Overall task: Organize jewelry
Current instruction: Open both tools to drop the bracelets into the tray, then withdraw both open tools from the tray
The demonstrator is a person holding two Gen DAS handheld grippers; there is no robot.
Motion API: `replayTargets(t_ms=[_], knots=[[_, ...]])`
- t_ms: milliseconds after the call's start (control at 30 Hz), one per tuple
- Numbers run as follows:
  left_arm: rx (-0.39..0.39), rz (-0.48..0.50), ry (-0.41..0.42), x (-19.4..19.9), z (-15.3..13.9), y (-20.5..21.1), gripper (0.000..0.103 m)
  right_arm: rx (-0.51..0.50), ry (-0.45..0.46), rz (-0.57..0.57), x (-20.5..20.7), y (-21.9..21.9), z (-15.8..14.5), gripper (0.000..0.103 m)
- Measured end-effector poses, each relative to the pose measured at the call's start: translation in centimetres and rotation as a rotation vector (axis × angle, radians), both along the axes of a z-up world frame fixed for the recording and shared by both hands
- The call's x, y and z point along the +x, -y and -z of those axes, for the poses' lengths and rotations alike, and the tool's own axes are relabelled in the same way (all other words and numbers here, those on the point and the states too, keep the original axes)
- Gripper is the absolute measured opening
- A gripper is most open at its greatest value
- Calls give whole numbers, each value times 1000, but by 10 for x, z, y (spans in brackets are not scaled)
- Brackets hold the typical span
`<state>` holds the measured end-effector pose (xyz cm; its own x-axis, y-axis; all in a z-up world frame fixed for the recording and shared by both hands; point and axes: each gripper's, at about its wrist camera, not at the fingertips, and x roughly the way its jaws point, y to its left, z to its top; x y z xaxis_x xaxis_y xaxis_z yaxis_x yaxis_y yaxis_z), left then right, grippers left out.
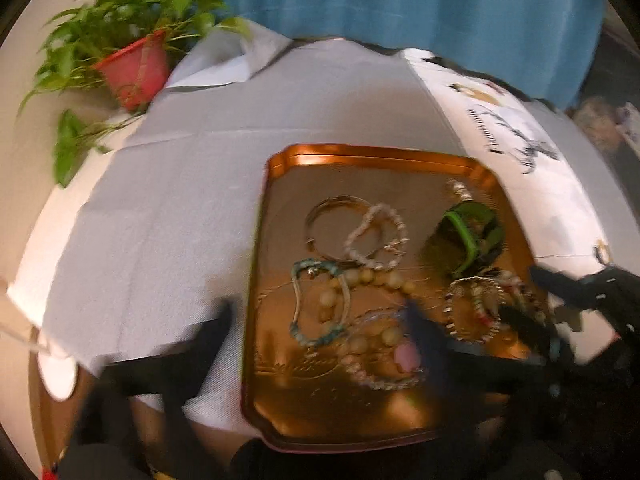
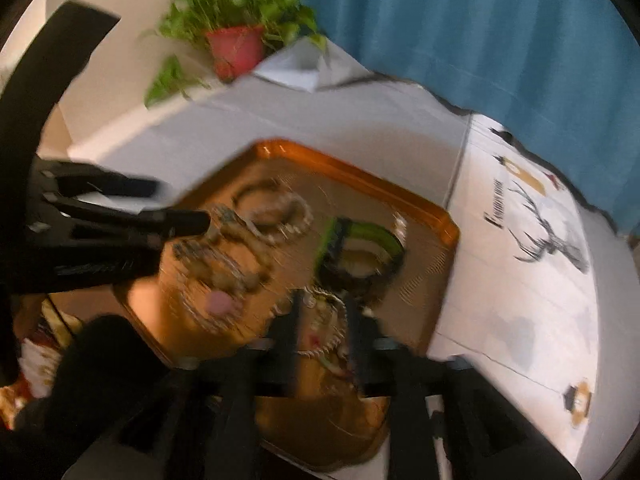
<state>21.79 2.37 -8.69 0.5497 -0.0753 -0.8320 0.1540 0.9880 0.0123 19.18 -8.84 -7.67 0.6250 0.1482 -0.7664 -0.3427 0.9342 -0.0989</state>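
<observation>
Left gripper [image 1: 320, 320]: jaws wide apart, straddling the tray's [image 1: 360, 151] left rim, holding nothing. Right gripper [image 2: 320, 312]: jaws part open around a beaded bracelet [image 2: 326, 320]; contact cannot be told through the blur. All jewelry lies heaped in the tray on the cloth [image 1: 168, 200]. Judged light, limp and snag-prone; the green bangle [image 2: 360, 240] looks stiff. Grip one strand, clear of overlaps

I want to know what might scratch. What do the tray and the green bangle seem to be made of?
The tray looks like thin stamped metal with a glossy copper-orange finish: it shows bright glare and a raised rolled rim. The green bangle looks like smooth hard plastic or resin, green with dark trim; blur leaves that open.
</observation>
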Motion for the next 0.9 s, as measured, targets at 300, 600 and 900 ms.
replayTargets(t_ms=[300,600,900], knots=[[-3,-35,9,-52,-14,-1,95,13,22,46,-44,18,-7,65],[38,-19,122,-134,-44,15,95,-14,84,124,-108,34,-22,71],[39,-32,179,-175,-57,15,95,-29,126,124,-145,32,-34,72]])
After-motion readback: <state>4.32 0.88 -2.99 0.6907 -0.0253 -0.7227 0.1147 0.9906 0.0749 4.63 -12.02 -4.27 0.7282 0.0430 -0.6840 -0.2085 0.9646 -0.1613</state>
